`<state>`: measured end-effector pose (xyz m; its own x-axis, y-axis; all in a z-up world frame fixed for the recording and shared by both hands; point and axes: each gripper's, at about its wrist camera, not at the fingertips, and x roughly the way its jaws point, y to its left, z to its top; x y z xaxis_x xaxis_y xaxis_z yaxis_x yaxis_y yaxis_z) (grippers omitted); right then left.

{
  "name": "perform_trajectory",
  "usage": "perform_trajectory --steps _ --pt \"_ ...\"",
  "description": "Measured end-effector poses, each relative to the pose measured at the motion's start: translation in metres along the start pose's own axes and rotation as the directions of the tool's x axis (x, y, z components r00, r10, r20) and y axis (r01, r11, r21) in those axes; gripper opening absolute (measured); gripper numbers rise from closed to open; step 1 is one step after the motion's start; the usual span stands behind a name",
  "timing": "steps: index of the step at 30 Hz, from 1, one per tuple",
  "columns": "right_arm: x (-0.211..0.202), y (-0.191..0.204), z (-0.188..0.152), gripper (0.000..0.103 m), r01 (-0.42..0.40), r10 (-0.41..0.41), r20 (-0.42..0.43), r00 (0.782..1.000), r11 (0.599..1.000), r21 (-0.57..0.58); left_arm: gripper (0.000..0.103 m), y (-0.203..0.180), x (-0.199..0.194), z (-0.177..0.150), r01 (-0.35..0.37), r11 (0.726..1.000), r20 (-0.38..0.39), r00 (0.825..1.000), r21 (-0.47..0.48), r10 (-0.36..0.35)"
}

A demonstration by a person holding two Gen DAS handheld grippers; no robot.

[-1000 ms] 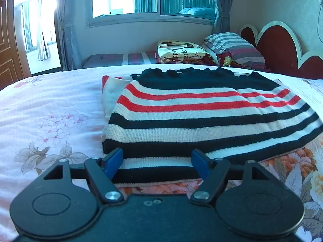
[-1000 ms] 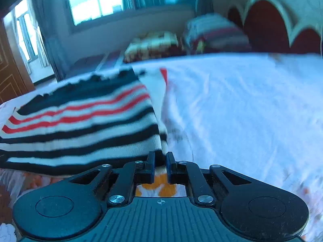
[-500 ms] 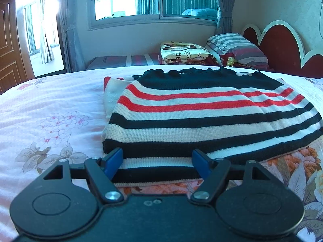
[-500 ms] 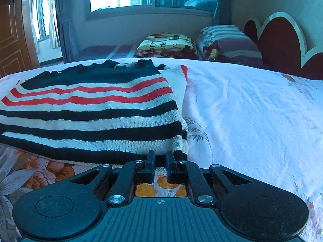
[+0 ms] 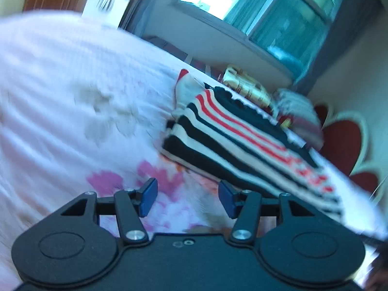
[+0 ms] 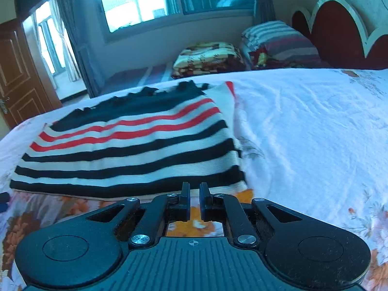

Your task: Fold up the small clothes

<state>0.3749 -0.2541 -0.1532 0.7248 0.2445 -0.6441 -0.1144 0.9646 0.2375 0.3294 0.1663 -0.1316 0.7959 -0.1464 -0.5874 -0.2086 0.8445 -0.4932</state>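
A folded knit sweater [image 6: 135, 145] with black, cream and red stripes lies flat on the bed. It also shows in the blurred, tilted left wrist view [image 5: 242, 143], ahead and to the right. My left gripper [image 5: 186, 198] is open and empty, over the floral sheet short of the sweater's near left corner. My right gripper [image 6: 193, 198] is shut with nothing between the fingers, just in front of the sweater's near right hem.
The bed sheet [image 6: 303, 131] is white and pink with flower prints. A folded blanket [image 6: 208, 57] and striped pillows [image 6: 278, 40] lie behind the bed by a red headboard [image 6: 339, 26]. A window and a brown door [image 6: 17, 77] are behind.
My left gripper has pulled back and to the left off the sweater and tilted sharply; its view is now blurred. My right gripper has stayed by the hem, shut.
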Motion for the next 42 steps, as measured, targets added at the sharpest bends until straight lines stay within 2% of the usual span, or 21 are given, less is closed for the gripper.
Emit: perform_trajectory --steps 3,6,11,14,15,17,18,19,21,22,24,26,28,30,35,38,42 --pt "0.005 0.016 0.006 0.009 -0.038 0.038 0.004 0.999 0.999 -0.02 0.056 0.004 0.017 0.005 0.063 0.989 0.008 0.998 -0.132 -0.062" --pt "0.013 0.028 0.015 0.009 -0.073 0.073 0.013 0.997 0.997 -0.032 0.062 0.005 0.04 0.016 0.084 0.973 0.029 0.996 -0.215 -0.079" --pt "0.04 0.043 0.034 0.009 -0.134 0.134 0.006 0.991 0.991 -0.019 0.06 0.004 0.071 0.025 0.107 0.955 0.11 0.991 -0.276 -0.08" --pt "0.061 0.055 0.047 0.009 -0.164 0.164 -0.004 0.987 0.986 -0.012 0.056 -0.002 0.078 0.021 0.105 0.952 0.186 0.981 -0.287 -0.052" --pt "0.067 0.059 0.051 0.009 -0.169 0.168 -0.009 0.986 0.986 -0.013 0.049 -0.006 0.082 0.023 0.075 0.957 0.182 0.983 -0.28 -0.024" --pt "0.081 0.068 0.058 0.009 -0.18 0.18 -0.019 0.984 0.983 -0.027 0.016 -0.003 0.091 0.027 0.064 0.942 0.152 0.988 -0.331 -0.014" --pt "0.087 0.073 0.062 0.009 -0.188 0.188 -0.021 0.982 0.981 -0.035 0.014 0.002 0.093 0.029 0.084 0.917 0.134 0.99 -0.39 -0.034" --pt "0.091 0.078 0.065 0.009 -0.198 0.198 -0.019 0.98 0.979 -0.044 0.014 0.004 0.088 0.031 0.122 0.898 0.159 0.986 -0.424 -0.059" --pt "0.097 0.089 0.07 0.009 -0.221 0.221 -0.009 0.975 0.973 -0.068 0.014 0.0 0.072 0.033 0.194 0.898 0.225 0.968 -0.395 -0.11" --pt "0.102 0.094 0.07 0.009 -0.23 0.23 -0.009 0.973 0.97 -0.077 0.014 -0.002 0.07 0.033 0.196 0.905 0.228 0.967 -0.377 -0.115" --pt "0.117 0.1 0.067 0.009 -0.241 0.238 -0.042 0.97 0.966 -0.089 0.014 0.003 0.078 0.03 0.161 0.917 0.192 0.977 -0.366 -0.095" --pt "0.139 0.104 0.057 0.008 -0.21 0.199 -0.103 0.975 0.971 -0.117 0.014 0.016 0.09 0.025 0.125 0.911 0.135 0.988 -0.394 -0.077" --pt "0.14 0.102 0.053 0.008 -0.211 0.203 -0.076 0.976 0.969 -0.129 0.015 0.021 0.09 0.023 0.161 0.907 0.149 0.983 -0.388 -0.11" --pt "0.143 0.1 0.053 0.008 -0.214 0.206 -0.079 0.975 0.969 -0.124 0.014 0.02 0.091 0.025 0.157 0.915 0.142 0.984 -0.371 -0.111" --pt "0.146 0.097 0.05 0.006 -0.217 0.21 -0.07 0.975 0.968 -0.128 0.014 0.021 0.095 0.027 0.181 0.907 0.152 0.979 -0.38 -0.132" --pt "0.144 0.098 0.049 0.006 -0.217 0.211 -0.063 0.975 0.97 -0.112 0.014 0.022 0.093 0.027 0.175 0.922 0.151 0.98 -0.347 -0.129" --pt "0.14 0.097 0.048 0.006 -0.215 0.21 -0.055 0.976 0.972 -0.098 0.014 0.019 0.087 0.034 0.184 0.926 0.158 0.978 -0.329 -0.138"
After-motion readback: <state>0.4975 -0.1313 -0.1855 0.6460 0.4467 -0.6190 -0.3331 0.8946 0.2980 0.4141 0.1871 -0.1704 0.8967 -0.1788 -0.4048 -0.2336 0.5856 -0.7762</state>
